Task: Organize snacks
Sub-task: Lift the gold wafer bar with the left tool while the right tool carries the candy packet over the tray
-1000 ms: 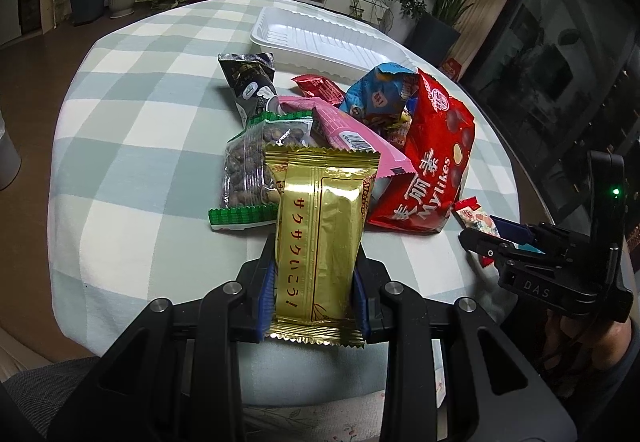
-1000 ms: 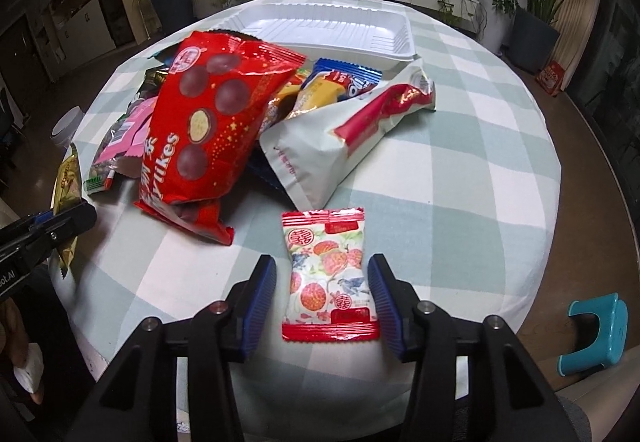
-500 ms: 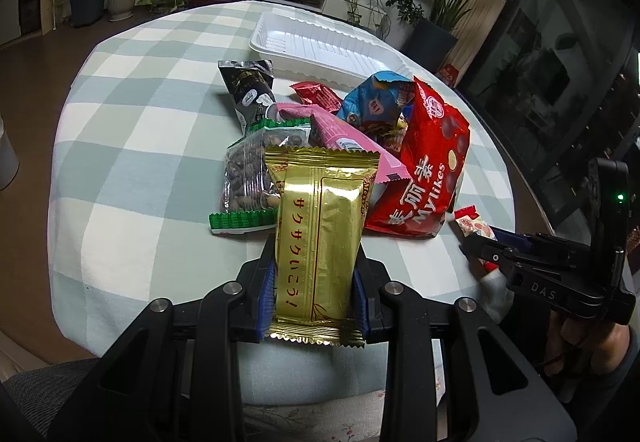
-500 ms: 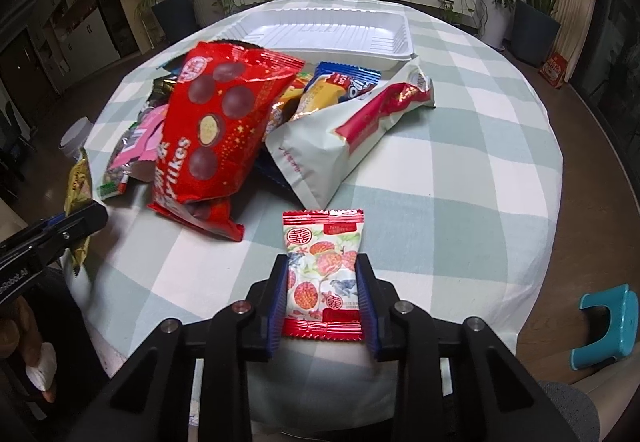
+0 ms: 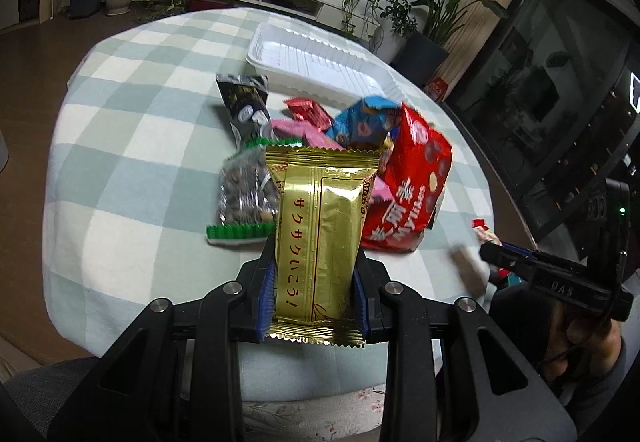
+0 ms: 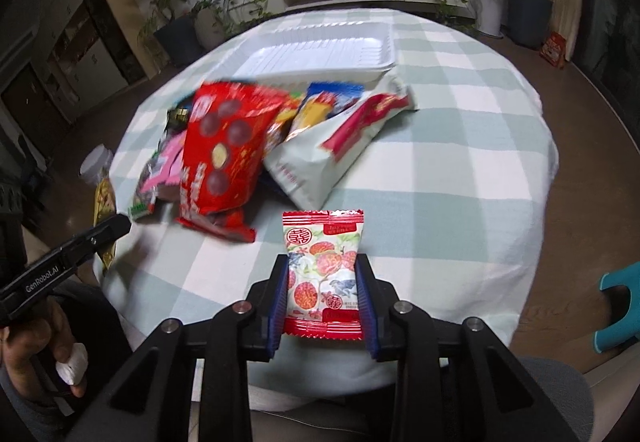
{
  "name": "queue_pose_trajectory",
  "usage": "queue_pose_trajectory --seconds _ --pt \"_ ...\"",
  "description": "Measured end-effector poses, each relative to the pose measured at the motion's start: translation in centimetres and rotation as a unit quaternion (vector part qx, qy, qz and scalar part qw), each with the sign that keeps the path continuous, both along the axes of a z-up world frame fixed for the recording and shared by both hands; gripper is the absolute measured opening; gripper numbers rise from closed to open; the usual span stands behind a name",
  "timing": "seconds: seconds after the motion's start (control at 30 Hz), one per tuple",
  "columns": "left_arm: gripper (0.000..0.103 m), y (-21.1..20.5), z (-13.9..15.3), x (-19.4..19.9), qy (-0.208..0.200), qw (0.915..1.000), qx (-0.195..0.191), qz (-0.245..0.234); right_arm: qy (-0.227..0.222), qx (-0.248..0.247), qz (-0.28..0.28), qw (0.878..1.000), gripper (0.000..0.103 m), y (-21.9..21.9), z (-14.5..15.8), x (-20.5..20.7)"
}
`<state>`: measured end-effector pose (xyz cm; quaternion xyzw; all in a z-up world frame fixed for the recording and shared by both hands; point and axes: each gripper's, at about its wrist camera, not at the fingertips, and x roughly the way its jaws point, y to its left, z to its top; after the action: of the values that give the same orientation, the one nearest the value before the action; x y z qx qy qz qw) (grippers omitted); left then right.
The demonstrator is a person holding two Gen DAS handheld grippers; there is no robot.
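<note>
So the left gripper (image 5: 314, 286) is clamped on a gold snack bar (image 5: 320, 238), pads squeezing both long sides, bar pointing toward 12 o'clock over the near edge of the checked table (image 5: 132, 146). The right gripper (image 6: 323, 296) has just finished closing and is now pinched on a small red-and-white candy packet (image 6: 322, 274), held off the tablecloth. The rest of the snacks sit in a heap mid-table: a big red chocolate bag (image 6: 228, 154), a white-and-red bag (image 6: 340, 138) at about 2 o'clock from it, and a nut packet (image 5: 246, 198) at 9 o'clock of the gold bar. A white tray (image 6: 320, 54) sits at 12 o'clock past the heap.
</note>
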<state>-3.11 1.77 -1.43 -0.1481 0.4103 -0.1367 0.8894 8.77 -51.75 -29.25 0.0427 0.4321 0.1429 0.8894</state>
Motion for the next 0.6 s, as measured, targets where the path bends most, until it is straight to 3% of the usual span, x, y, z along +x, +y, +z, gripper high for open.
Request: queue_pose_trajectory --seconds 0.3,0.47,0.6 --pt "0.029 6.3 5.9 2.8 -0.043 0.9977 0.015 0.049 -0.041 0.039 -0.096 0.994 0.034 -7.4 3.8 3.4" --pt "0.029 8.2 8.3 7.6 -0.050 0.9971 0.027 0.051 -0.078 0.072 -0.146 0.984 0.034 -10.5 6.9 7.1" --pt "0.029 6.8 10.3 12.1 -0.058 0.9971 0.039 0.031 -0.113 0.093 -0.148 0.978 0.034 -9.9 10.0 10.5"
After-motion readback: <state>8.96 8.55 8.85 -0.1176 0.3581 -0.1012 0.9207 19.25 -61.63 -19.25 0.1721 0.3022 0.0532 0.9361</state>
